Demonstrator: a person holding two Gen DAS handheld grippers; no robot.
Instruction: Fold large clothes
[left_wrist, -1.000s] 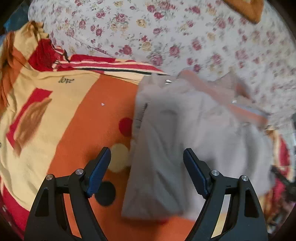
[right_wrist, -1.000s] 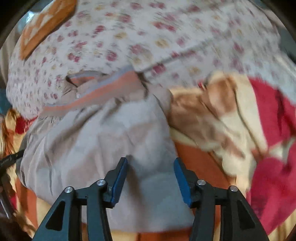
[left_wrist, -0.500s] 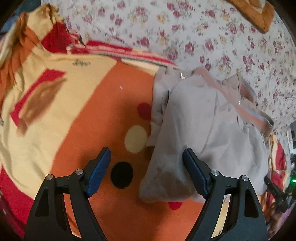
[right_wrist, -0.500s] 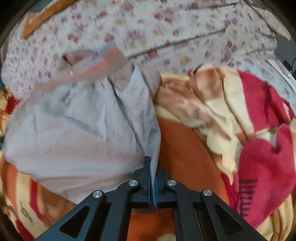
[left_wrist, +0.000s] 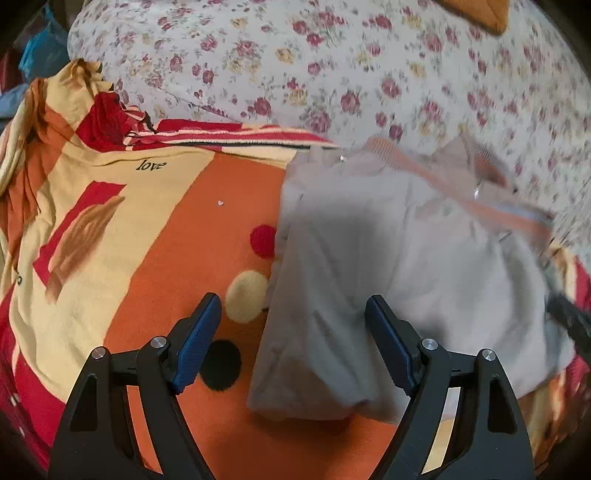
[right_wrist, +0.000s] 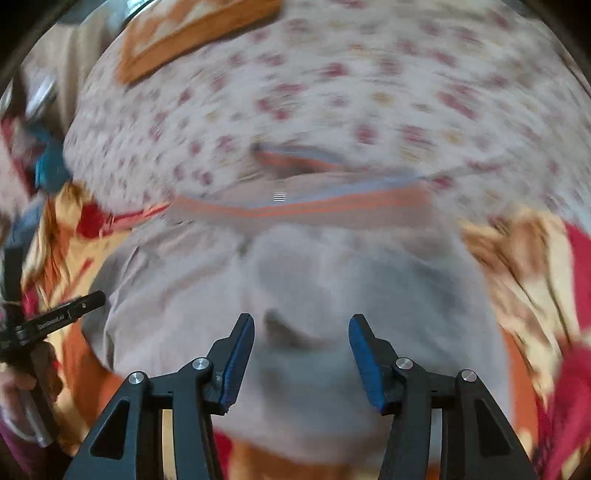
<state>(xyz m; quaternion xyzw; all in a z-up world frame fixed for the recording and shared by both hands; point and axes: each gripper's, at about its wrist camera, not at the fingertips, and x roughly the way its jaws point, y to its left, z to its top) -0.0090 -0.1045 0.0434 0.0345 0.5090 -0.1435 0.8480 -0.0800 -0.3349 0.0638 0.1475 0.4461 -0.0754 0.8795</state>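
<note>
Half a second back the right gripper (right_wrist: 301, 354) was pinched shut on the garment's (left_wrist: 399, 280) edge, now its jaws are opening with nothing pressed between them, just grey cloth lying below, while the left gripper (left_wrist: 291, 347) hangs wide open and empty like before. Garment's a pale grey thing with an orange-striped band (right_wrist: 314, 208), bunched into a rough fold on the blanket (left_wrist: 177, 236) on the bed, right next to the floral sheet (left_wrist: 351, 66). Only the right view catches the left gripper's handle in a hand (right_wrist: 16, 387), and it's badly blurred; the left view alone shows the blanket's dots and "love" print.
</note>
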